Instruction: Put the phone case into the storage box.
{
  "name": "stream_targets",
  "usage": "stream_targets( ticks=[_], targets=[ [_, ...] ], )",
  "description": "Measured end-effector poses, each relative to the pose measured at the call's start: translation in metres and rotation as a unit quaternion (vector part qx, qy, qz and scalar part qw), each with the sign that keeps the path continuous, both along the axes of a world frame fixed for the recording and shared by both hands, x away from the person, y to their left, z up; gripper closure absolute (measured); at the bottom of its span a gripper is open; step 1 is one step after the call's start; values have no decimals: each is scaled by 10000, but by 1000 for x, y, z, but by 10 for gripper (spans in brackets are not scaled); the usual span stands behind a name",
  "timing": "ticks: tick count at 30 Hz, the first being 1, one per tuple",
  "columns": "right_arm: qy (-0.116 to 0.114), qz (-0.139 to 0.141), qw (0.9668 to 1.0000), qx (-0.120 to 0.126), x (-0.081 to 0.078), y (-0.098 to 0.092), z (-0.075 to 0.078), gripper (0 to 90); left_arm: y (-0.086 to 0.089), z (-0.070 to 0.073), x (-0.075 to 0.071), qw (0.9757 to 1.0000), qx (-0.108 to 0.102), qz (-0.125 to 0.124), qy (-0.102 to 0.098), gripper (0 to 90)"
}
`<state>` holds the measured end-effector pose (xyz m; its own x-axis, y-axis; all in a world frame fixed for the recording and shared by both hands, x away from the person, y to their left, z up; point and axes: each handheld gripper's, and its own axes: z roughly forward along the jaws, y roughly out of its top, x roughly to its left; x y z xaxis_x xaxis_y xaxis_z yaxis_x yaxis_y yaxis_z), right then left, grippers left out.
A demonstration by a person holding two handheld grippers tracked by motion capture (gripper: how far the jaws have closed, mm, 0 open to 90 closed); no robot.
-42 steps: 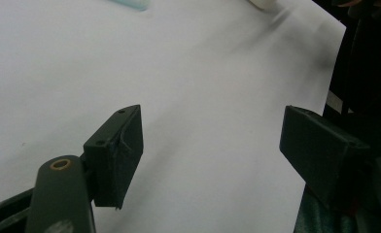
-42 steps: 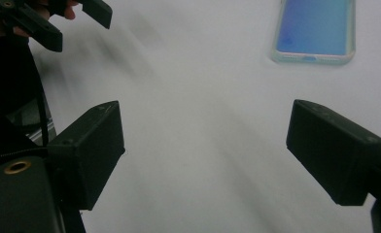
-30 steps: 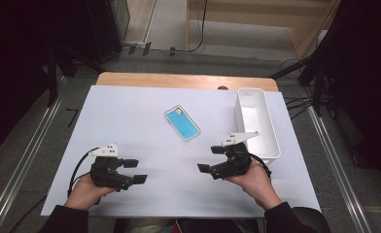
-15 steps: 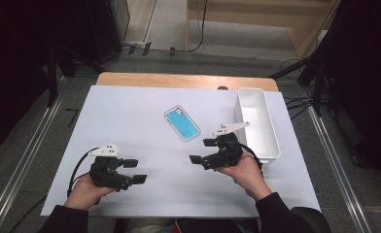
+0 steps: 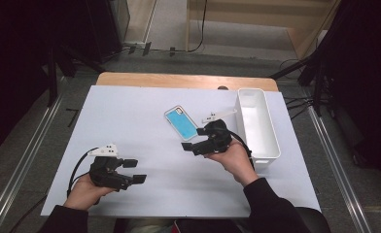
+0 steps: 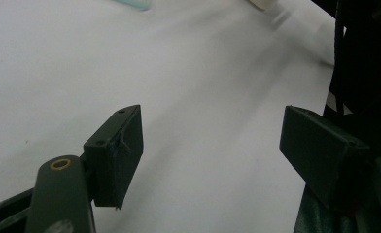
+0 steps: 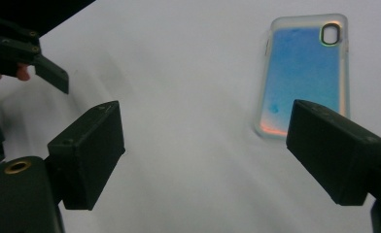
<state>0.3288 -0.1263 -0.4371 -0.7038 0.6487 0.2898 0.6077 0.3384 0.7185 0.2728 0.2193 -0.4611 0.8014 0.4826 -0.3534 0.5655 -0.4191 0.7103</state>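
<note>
My right gripper (image 5: 194, 140) sits just in from the worktop's (image 5: 130, 111) right edge, jaws wide apart, nothing between them. Phone case (image 5: 181, 123), blue with a clear rim, lies flat near the worktop's middle, a little toward the far edge, just ahead of my right gripper and apart from it. White bin (image 5: 257, 126) stands along the right edge. My left gripper (image 5: 134, 171) rests near the near-left corner, jaws apart over bare white surface, holding nothing.

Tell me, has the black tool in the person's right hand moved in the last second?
Yes. The right tool moved forward and leftward, from the white plastic bin's near end toward the blue phone case.
</note>
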Motion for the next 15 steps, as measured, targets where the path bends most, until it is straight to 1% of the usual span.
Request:
stream_targets(
  ticks=[5,6,7,10,13,15],
  targets=[
    [25,-73,10000,-17,12,3,-1,132,0,0,0,10000,-18,10,5,235],
    [25,-73,10000,-17,12,3,-1,132,0,0,0,10000,-16,9,3,235],
    [49,-135,9999,-54,16,5,-2,132,0,-1,0,10000,-26,5,-6,235],
    [31,-122,9999,-100,18,7,-3,132,0,0,0,10000,-12,2,-2,235],
    [73,-152,9997,-161,26,11,-6,132,0,-1,0,10000,-10,6,-1,235],
    [96,-159,9997,-164,27,12,-6,132,0,-1,0,10000,-5,1,4,235]
  ],
)
